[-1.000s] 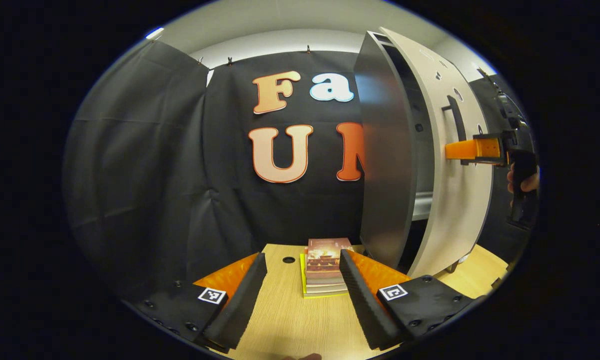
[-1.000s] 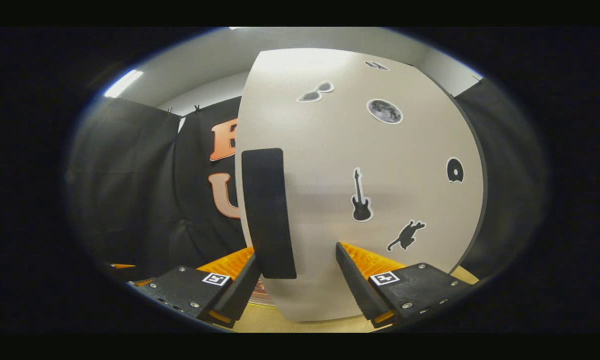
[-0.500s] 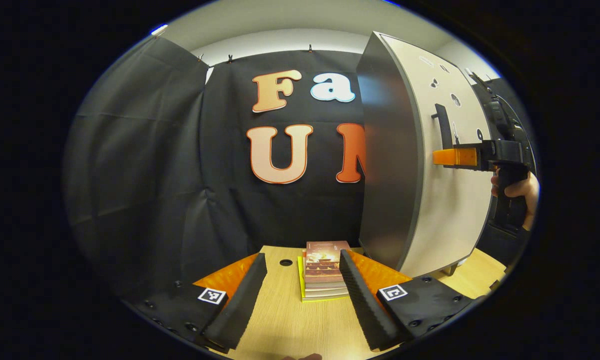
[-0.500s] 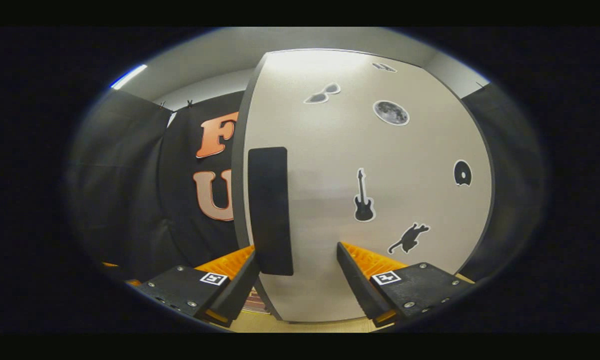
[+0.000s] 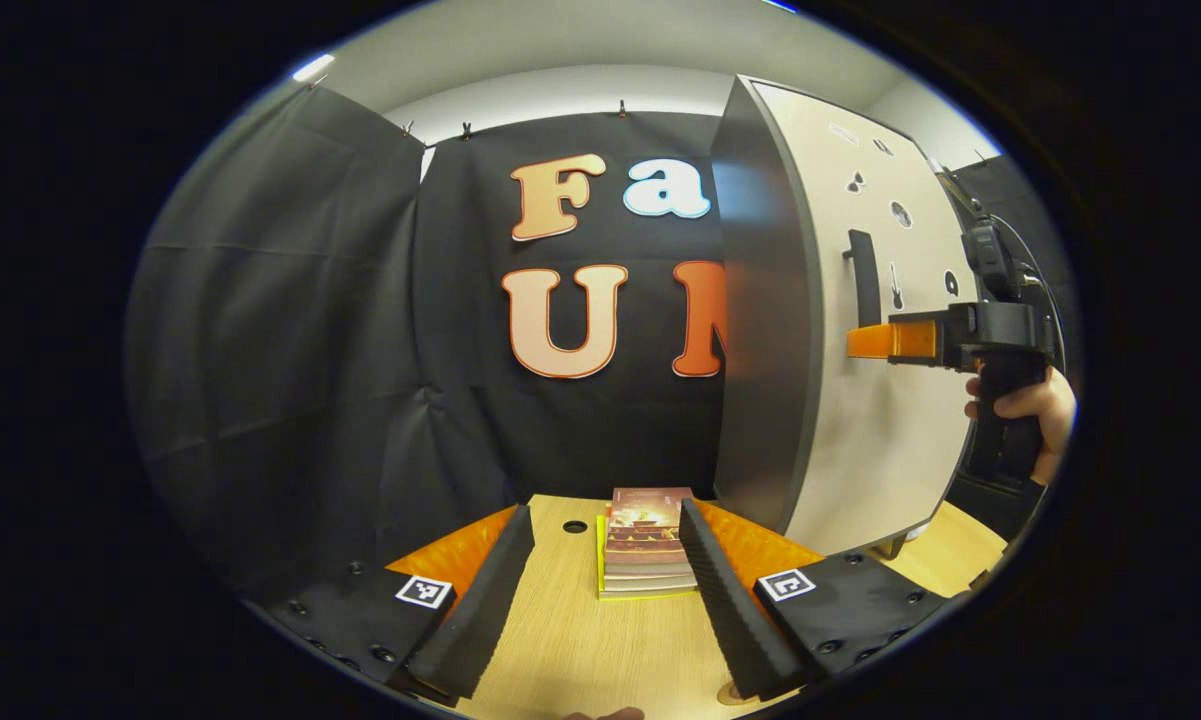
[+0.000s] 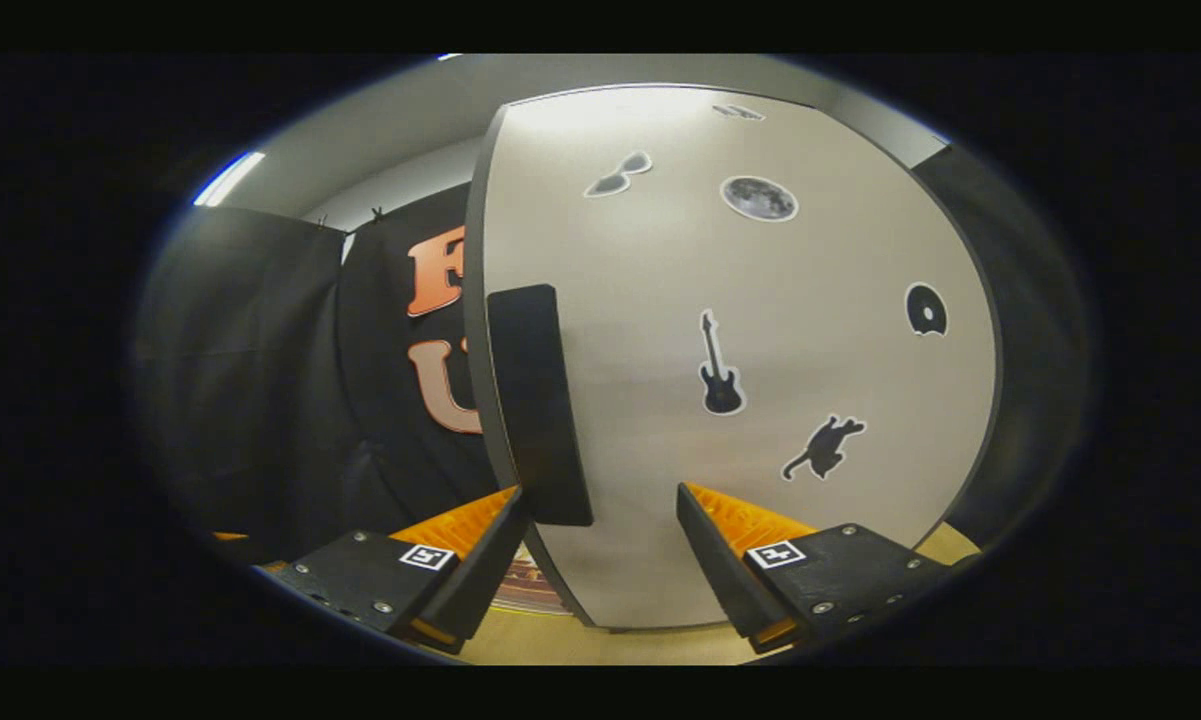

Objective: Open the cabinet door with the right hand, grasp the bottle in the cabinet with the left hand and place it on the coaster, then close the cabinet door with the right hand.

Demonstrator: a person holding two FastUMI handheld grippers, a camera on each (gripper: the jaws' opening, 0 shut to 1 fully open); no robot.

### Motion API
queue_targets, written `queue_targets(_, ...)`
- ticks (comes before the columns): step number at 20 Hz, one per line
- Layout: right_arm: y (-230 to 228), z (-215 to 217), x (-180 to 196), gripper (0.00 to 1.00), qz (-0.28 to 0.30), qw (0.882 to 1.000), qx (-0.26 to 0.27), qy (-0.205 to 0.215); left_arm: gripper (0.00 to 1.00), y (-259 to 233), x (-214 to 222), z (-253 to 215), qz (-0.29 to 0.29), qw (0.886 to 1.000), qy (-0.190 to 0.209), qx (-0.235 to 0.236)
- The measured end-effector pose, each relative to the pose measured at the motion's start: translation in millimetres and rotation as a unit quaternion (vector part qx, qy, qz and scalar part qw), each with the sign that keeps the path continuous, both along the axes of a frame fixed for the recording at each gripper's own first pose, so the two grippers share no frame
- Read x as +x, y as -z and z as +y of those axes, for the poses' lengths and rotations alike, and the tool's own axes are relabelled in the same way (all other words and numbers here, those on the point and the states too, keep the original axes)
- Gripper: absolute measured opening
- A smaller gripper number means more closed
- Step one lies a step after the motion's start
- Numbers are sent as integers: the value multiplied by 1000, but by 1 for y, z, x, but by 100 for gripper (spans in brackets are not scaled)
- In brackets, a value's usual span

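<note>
Before my right gripper point(image 6: 600, 530): cabinet door point(image 6: 760, 400) apparently shut, handle point(image 6: 538, 400) near its parted fingers, ungripped; left gripper point(image 5: 600, 580) open, empty, above table point(image 5: 580, 640) and books point(image 5: 645, 545); bottle unseen. Advice: press door flush, then withdraw straight.

Ahead of the wide-spread left tongs point(image 5: 600, 600), open light-wood worktop point(image 5: 580, 650), blocked farther on by a low stack of books point(image 5: 645, 545) lying between the finger lines. To the right, a tall grey cabinet with pale shut door point(image 5: 860, 400) walling off that side. Close before the parted right tongs point(image 6: 600, 560), the flat black door handle point(image 6: 538, 400), near the left finger.
</note>
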State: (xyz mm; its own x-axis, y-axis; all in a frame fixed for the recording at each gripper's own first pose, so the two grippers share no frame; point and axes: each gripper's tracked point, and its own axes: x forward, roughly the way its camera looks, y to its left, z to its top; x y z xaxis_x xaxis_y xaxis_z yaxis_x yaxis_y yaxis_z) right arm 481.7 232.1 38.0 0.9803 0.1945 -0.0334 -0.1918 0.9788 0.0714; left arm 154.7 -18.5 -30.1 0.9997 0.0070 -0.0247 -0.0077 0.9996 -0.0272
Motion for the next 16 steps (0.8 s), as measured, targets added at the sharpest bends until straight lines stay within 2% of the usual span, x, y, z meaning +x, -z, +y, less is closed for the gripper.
queue_targets(1, 4, -6, -12, 91, 2, 1000, -6, 0, 99, -4, -6, -8, -3, 1000, 2, -2)
queue_targets(2, 10, -14, -24, 90, 8, 1000, -10, 1, 95, -8, -11, -17, -6, 1000, 5, -4)
queue_targets(8, 19, -77, -106, 91, 4, 1000, -24, 13, 96, -17, -37, -82, -5, 1000, 30, -5)
queue_targets(13, 6, -136, -177, 91, -37, 997, -49, 38, 95, -29, -55, -141, -12, 999, 45, 4)
queue_targets(14, 7, -142, -190, 92, -43, 997, -50, 34, 99, -32, -59, -149, -16, 999, 45, 7)
queue_targets(16, 14, -157, -206, 92, -49, 997, -56, 37, 95, -35, -70, -167, -23, 999, 47, 10)
